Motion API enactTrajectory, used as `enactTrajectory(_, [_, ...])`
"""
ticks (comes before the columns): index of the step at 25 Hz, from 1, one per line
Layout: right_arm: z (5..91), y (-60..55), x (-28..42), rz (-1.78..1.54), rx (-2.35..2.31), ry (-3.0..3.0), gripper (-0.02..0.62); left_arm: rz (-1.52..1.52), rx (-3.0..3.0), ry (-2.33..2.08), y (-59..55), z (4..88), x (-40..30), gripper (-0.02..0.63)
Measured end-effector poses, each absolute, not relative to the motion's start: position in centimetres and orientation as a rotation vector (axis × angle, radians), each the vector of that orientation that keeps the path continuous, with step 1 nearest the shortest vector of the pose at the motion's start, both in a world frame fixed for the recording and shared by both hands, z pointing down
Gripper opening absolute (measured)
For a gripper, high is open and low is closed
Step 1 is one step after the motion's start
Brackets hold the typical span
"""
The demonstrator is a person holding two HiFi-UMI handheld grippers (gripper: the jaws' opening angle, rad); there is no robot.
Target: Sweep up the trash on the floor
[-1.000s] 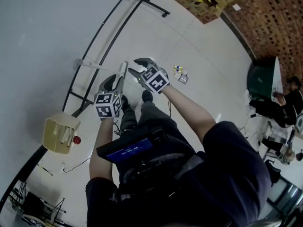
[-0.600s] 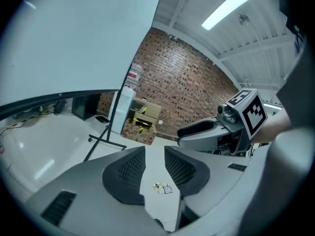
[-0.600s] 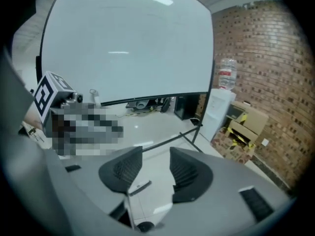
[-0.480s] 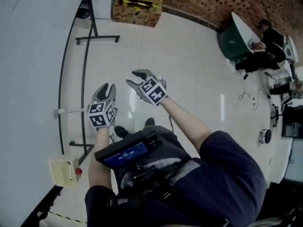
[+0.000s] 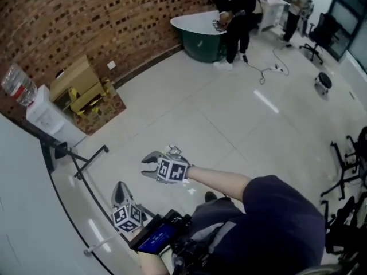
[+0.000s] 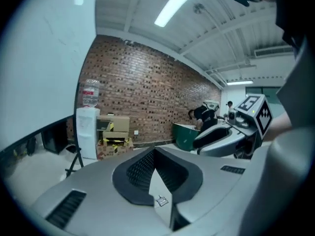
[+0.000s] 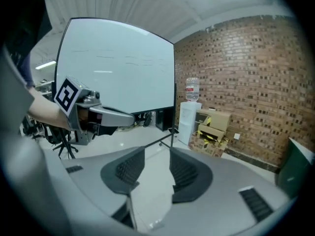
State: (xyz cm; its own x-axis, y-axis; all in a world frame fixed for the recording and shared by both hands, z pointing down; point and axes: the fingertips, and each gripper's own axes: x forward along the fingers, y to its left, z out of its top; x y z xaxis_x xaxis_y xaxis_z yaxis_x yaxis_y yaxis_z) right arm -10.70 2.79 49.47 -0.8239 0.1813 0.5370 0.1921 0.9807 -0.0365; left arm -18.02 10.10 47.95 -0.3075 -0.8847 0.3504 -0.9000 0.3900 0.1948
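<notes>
Small floor scrap [image 6: 161, 200] below left hand-held gripper [image 6: 153, 150]

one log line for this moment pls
left gripper: shut, empty | right gripper: open, jaws just closing, nothing between | both above white tiled floor

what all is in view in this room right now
brick wall: one, red-brown, far side
water dispenser: one, white, against that wall
cardboard boxes: a stack, brown with yellow tape, beside the dispenser
rounded table: one, green, far end
people: two, far end
stand: one, black, floor at left
left claw: one, grey, shut, empty
right claw: one, grey, open, empty, jaws just closing a little
</notes>
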Motion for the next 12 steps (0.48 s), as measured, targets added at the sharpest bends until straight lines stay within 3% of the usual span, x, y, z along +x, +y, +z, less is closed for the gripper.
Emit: enactTrajectory(12, [45.7, -7.6, 4.0, -0.036, 0.034, -2.656, 0.143, 0.199, 1.967, -2.100, -4.9, 42.1, -1.5, 0.003])
